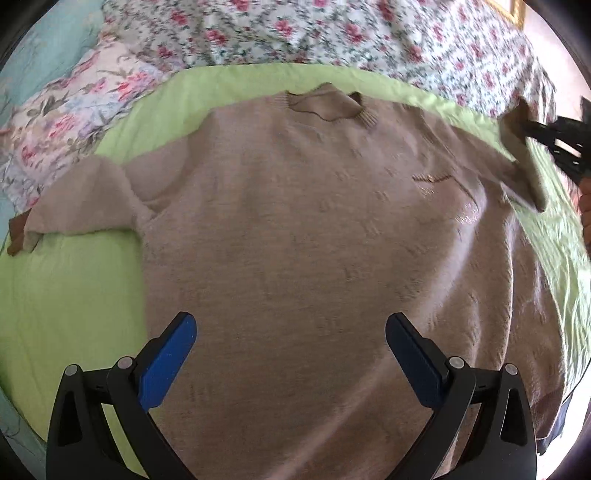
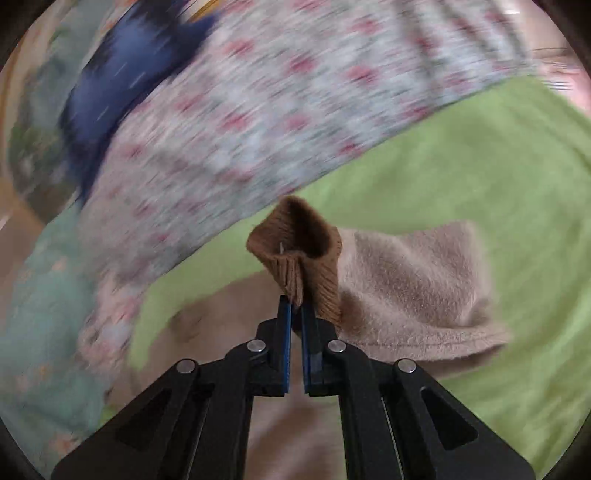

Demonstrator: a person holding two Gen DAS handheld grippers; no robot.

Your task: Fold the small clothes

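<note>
Left wrist view: we've got one tan sweater (image 1: pixel 295 229) spread flat, front up, on the green sheet (image 1: pixel 66 295) of the bed, so folding looks barely started. Our left tongs (image 1: pixel 291 345) hover over the hem, spread wide, holding nothing. One sleeve lies out on each side, two total.

Right wrist view: right tongs (image 2: pixel 294 308) are pinched onto the one brown ribbed cuff (image 2: pixel 295 247), lifting that sleeve, probably to swing it across the body. Floral bedding (image 2: pixel 258 103) behind is blurry.

Ahead of my jaws a lime-green sheet (image 1: pixel 66 295) covers the bed. Beyond it lies a rose-print quilt (image 1: pixel 332 33), with a floral pillow (image 1: pixel 62 122) off to my left. Soft daylight falls evenly.
</note>
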